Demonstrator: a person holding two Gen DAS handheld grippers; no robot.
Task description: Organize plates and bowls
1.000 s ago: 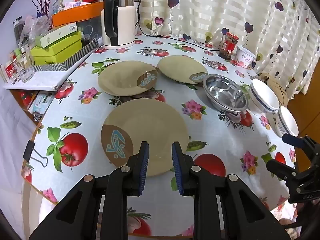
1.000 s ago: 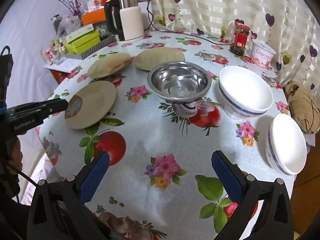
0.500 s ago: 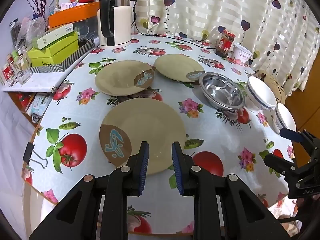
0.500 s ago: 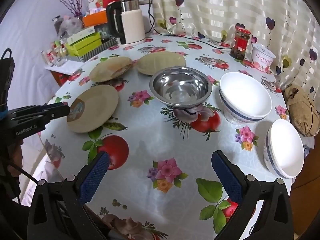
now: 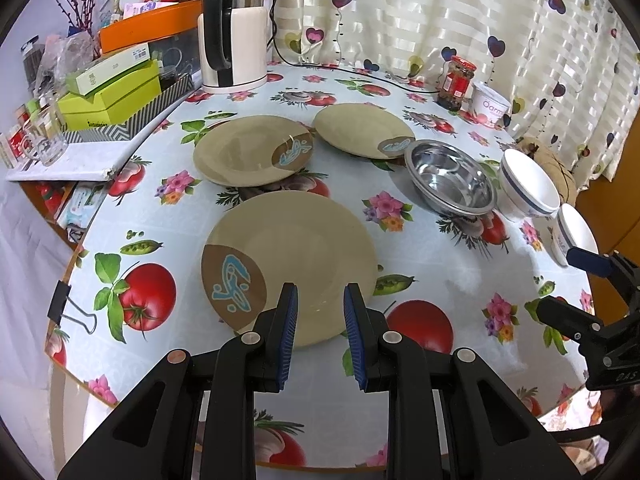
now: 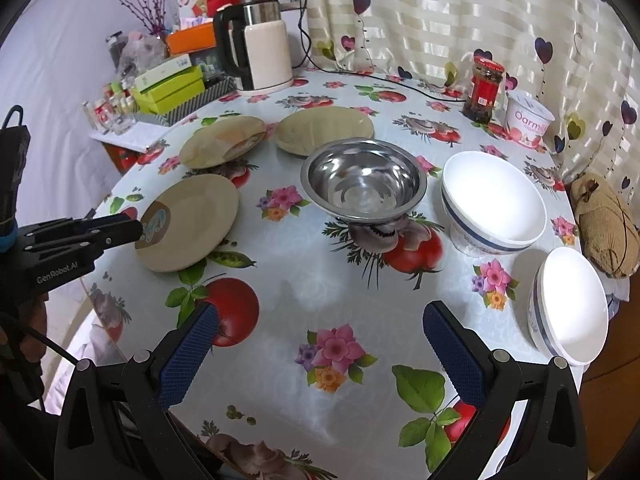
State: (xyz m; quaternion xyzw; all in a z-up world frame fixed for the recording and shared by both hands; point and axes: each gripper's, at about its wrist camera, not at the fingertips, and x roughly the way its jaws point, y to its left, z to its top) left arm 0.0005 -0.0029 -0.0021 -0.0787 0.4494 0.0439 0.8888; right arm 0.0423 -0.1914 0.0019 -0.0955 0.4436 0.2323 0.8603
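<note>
So the left gripper (image 5: 320, 312) is sitting with its jaws only partly spread, a narrow gap between the blue pads, nothing pinched in there; the pads are hovering right over the near rim of the closest tan plate (image 5: 292, 264), and I can't tell if they're actually touching it. That plate is lying dead ahead of the jaws, with its brown patch and blue squiggle off to the jaws' left. Further out beyond the tips there's a second tan plate (image 5: 252, 150) slightly left and a third tan plate (image 5: 362, 130) slightly right, the two nearly touching. The steel bowl (image 5: 450, 178) is sitting ahead and to the right, its rim right up against the third plate. The right gripper (image 6: 320, 344) is hanging with jaws spread wide, holding nothing, just tablecloth (image 6: 328, 280) between the pads. Straight ahead of those jaws is the steel bowl, ahead and right is a white bowl with a blue band (image 6: 494, 200), and just off the right pad is a second white bowl (image 6: 570, 304) near the table edge. Readable stuff: the left gripper's body is showing "GenRobot.AI" in the right view, and the white tub (image 6: 528, 120) far beyond the right pad is reading "Oarmilk" or close to that. The red-lidded jar (image 6: 484, 88) beside it has a label too small to read.
</note>
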